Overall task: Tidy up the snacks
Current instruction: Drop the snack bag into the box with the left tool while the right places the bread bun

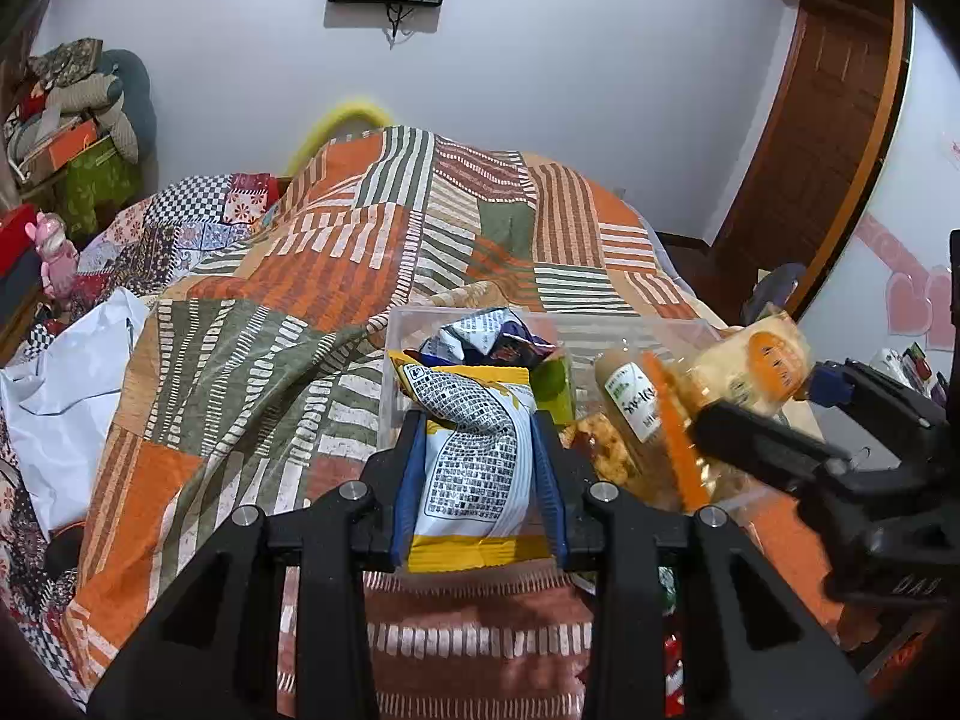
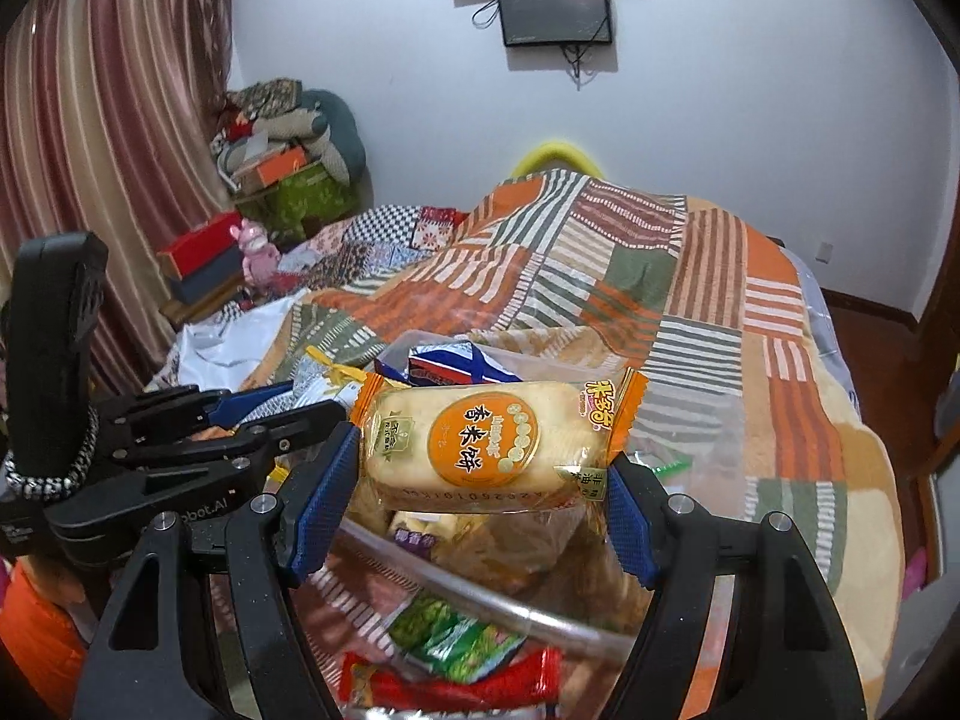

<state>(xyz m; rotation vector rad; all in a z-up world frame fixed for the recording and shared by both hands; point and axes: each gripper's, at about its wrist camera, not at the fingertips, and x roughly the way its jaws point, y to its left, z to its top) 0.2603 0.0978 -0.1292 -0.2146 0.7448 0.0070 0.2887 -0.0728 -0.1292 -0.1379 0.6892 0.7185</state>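
- Two grippers, each clamped on one snack packet, both above a clear plastic box (image 1: pixel 396 360) that rests on a patchwork quilt (image 1: pixel 336 276).
- Left gripper (image 1: pixel 480 468): blue pads pressed into both sides of a yellow-and-white packet (image 1: pixel 474 450), which stands upright with its printed back panel showing and its body creased at the waist. Only the left wrist view shows this grasp head-on.
- Right gripper (image 2: pixel 483 480): jaws set wide, bearing on the two ends of a rice cracker pack (image 2: pixel 480 441), which lies level. Only the right wrist view shows its front: clear film, orange crimped ends, orange round label with Chinese characters.
- Left wrist view, 3 o'clock: the same pack appears blurred.
- Right wrist view, 6 o'clock: green packets (image 2: pixel 456 642) and a red packet (image 2: pixel 456 684), lower than the box rim.
- Box, 12 o'clock of both grippers: a blue-and-white packet (image 1: pixel 486 336) lies inside.
- Farthest: wall-mounted screen (image 2: pixel 555 9).
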